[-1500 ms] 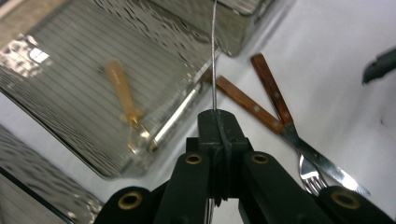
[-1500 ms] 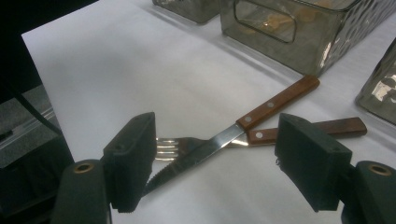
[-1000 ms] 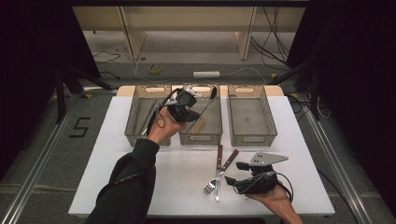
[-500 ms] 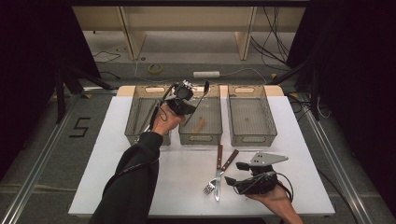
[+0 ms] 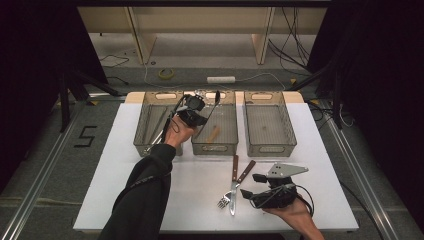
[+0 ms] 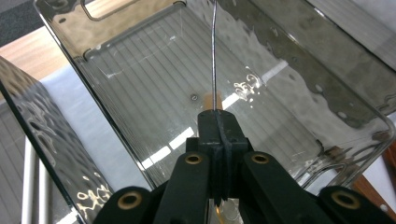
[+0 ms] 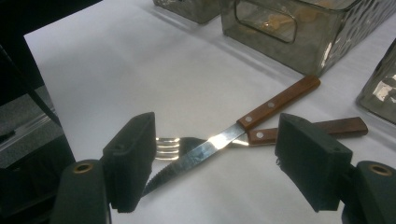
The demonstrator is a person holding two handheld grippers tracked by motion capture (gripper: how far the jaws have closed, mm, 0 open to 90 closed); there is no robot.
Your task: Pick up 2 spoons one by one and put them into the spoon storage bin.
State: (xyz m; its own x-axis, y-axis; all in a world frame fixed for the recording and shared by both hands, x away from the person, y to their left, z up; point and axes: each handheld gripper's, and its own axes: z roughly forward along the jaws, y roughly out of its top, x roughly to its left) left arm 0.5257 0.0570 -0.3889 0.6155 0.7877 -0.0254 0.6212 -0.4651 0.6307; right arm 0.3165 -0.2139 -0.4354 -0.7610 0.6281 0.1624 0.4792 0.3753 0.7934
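Observation:
My left gripper (image 5: 205,115) is shut on a thin metal utensil (image 5: 216,98), held above the middle grey bin (image 5: 215,147). In the left gripper view the utensil (image 6: 214,56) rises edge-on from the closed fingertips (image 6: 217,122), over the bin floor (image 6: 154,93). My right gripper (image 5: 248,186) rests near the table's front edge, open. A wooden-handled knife (image 7: 275,105) lies crossed over a wooden-handled fork (image 7: 168,145) on the table just beyond its spread pads (image 7: 133,154). From above, the knife (image 5: 233,172) and fork (image 5: 223,201) lie just left of that gripper.
Three grey bins stand in a row at the back of the white table (image 5: 110,180). The left bin (image 5: 145,145) holds several metal utensils. A wooden-handled piece (image 5: 213,133) lies in the middle bin. The right bin (image 5: 270,147) stands beyond my right hand.
My left gripper has shifted a little left and lower over the bins with the utensil still in it. The right gripper, knife and fork have not moved.

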